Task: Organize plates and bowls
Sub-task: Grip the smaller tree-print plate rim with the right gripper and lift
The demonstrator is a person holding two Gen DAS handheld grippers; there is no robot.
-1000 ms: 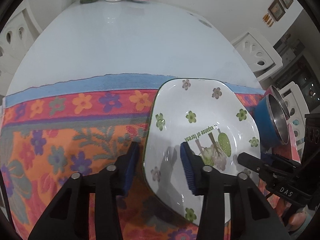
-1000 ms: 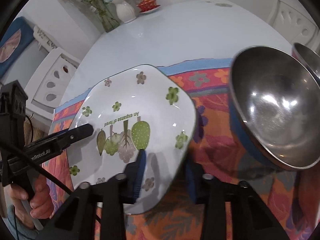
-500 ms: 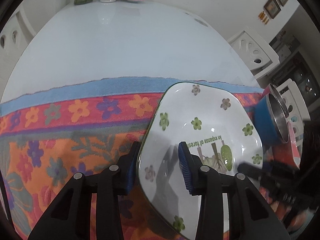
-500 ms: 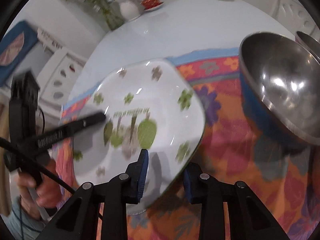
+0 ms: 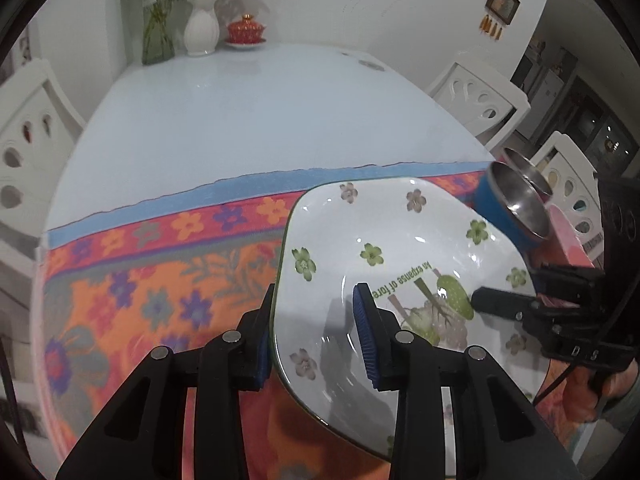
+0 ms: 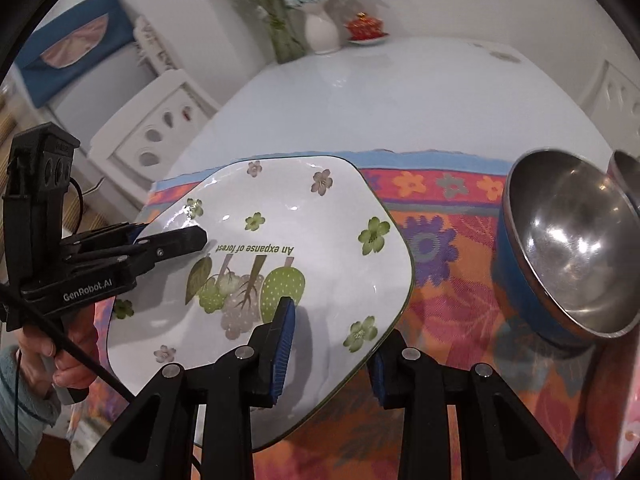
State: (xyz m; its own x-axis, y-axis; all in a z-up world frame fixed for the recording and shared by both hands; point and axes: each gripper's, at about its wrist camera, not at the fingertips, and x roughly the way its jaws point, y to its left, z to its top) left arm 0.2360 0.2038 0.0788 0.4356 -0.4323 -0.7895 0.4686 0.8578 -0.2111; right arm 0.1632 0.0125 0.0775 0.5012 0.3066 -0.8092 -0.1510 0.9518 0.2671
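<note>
A white square plate (image 5: 400,256) with green flowers and the print "An expanse of forest" is held up over the flowered cloth (image 5: 152,280). My left gripper (image 5: 312,332) is shut on its left rim, one finger above and one below. My right gripper (image 6: 332,348) is shut on its opposite rim; the plate (image 6: 288,240) fills the middle of the right wrist view. A steel bowl with a blue outside (image 6: 568,244) stands on the cloth to the right, with a second steel bowl (image 6: 624,172) behind it. Both bowls show in the left wrist view (image 5: 516,204).
The white oval table (image 5: 248,112) stretches beyond the cloth. A white vase with flowers (image 5: 202,20), a glass vase (image 5: 158,36) and a red lidded cup (image 5: 246,32) stand at its far end. White chairs (image 5: 480,100) stand around it. A pink thing (image 5: 564,232) lies by the bowls.
Both grippers have lifted the plate off the cloth and raised it. The views have tilted up, so the far end of the table shows more.
</note>
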